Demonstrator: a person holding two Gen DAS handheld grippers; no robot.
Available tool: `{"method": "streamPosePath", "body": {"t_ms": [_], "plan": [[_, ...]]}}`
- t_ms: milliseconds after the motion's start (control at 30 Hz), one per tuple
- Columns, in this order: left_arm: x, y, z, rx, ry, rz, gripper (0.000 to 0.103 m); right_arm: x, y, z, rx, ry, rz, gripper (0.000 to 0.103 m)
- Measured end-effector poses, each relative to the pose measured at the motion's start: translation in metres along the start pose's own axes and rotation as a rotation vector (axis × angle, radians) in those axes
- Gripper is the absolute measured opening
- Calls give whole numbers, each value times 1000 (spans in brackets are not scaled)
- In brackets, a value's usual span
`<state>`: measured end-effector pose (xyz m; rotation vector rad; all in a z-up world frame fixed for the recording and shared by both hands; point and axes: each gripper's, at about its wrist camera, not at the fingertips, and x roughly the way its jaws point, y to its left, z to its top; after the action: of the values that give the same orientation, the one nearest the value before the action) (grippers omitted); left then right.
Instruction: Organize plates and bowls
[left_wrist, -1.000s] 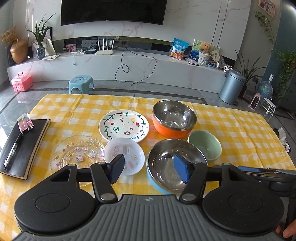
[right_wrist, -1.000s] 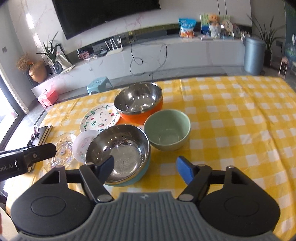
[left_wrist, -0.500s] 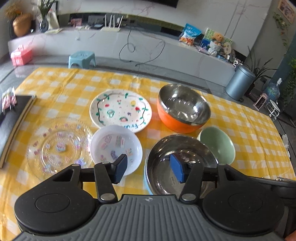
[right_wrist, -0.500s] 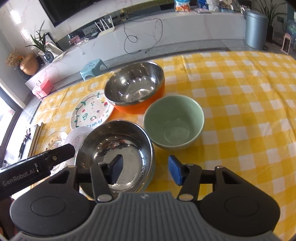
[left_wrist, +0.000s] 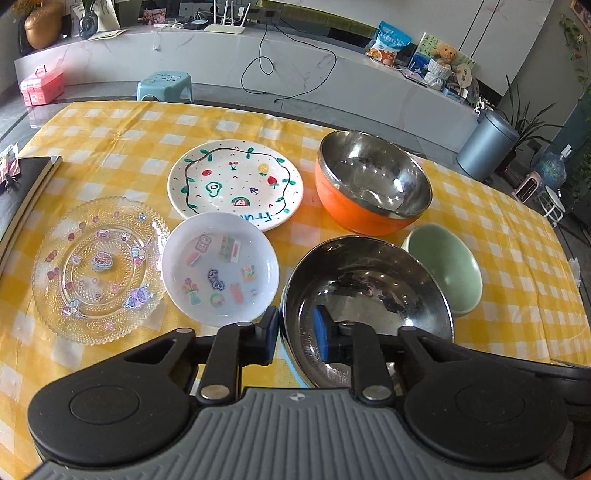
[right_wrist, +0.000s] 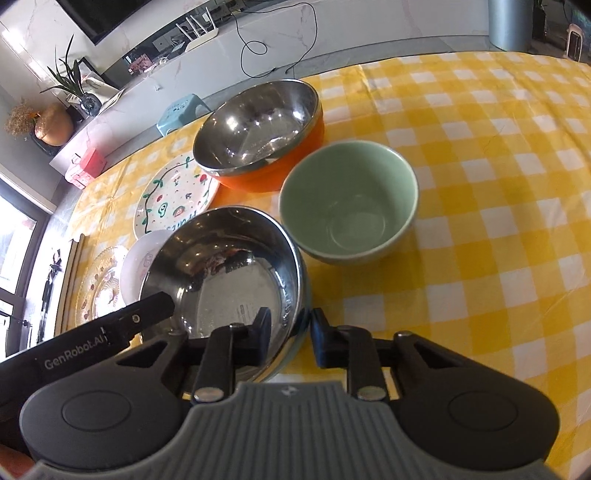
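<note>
Steel blue-sided bowl (left_wrist: 365, 295) rim straddled by left gripper (left_wrist: 295, 334) and right gripper (right_wrist: 290, 332), both narrowed, contact unclear.

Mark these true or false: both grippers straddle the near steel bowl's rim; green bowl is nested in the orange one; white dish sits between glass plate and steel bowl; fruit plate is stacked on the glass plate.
1. The left gripper and the right gripper each straddle the near steel bowl's rim. True; jaws not closed.
2. The green bowl is nested in the orange bowl. False: it stands beside it on the tablecloth.
3. The white dish lies between the glass plate and the steel bowl. True.
4. The fruit plate is stacked on the glass plate. False: they lie apart.
</note>
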<state>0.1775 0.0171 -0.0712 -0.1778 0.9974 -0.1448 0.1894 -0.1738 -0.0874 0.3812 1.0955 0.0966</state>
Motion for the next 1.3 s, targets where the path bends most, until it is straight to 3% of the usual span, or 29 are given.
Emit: {"method": "streamPosePath", "body": {"t_ms": [133,333,700,900,1067,1300], "plan": [[2,1,-1,7,5,19,7,-1,1,0,-4,-6,-10,16],[-2,3,-1,11,4,25,6,-3,4,-3,-22,-10,-20,15],[-51,26,-2,38,-10,8,6,-27,15,-25,-4,40,110,15],[-77,53,-20,15,23,7,6,-39,38,-47,-54,60,147,15],[-95,75,-39,-2,33,49,6,-33,59,-74,-82,137,173,15],[-103,110,-65,-108,51,57,6,-24,84,-99,-138,193,170,15]]}}
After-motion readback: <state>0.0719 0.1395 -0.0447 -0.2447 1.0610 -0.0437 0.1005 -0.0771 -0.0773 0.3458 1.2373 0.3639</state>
